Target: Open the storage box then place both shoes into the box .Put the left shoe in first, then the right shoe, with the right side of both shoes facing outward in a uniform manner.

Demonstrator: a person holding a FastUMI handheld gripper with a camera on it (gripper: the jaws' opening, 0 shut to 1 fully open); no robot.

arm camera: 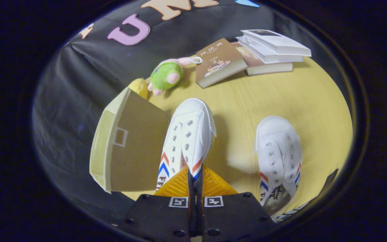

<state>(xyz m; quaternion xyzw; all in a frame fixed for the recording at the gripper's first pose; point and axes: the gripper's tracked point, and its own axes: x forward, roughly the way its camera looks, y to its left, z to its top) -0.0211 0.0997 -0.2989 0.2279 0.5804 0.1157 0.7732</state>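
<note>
Hand-held gripper: my hand-held gripper [196, 174] has its two fingers pressed nearly together on the heel edge of one shoe; I read it as clamped on that shoe.
Held shoe: the left shoe [187, 134] is a white canvas sneaker with metal eyelets and red and blue chevrons on the sides. It sits between and just ahead of the fingers, toe pointing far, lifted and casting a shadow on the desk to its right.
Other shoe: the right shoe [278, 154] is a matching sneaker lying flat on the desk, right of the held one and apart from it, toe far. Its insole carries a printed mark too small for me to read.
Box: the box [126, 144] is tan cardboard, standing just left of the held shoe, with a pale face and a small framed square on its side. I cannot tell from here whether it is open.
Desk: the desk [301, 97] is yellow wood grain.
Far side: a green and pink plush [168, 74] lies beyond the box, with a yellow toy [139, 87] touching its left.
Books: a brown book [217, 62] lies right of the plush; its cover writing is not legible. A stack of books [270, 50] lies further right.
</note>
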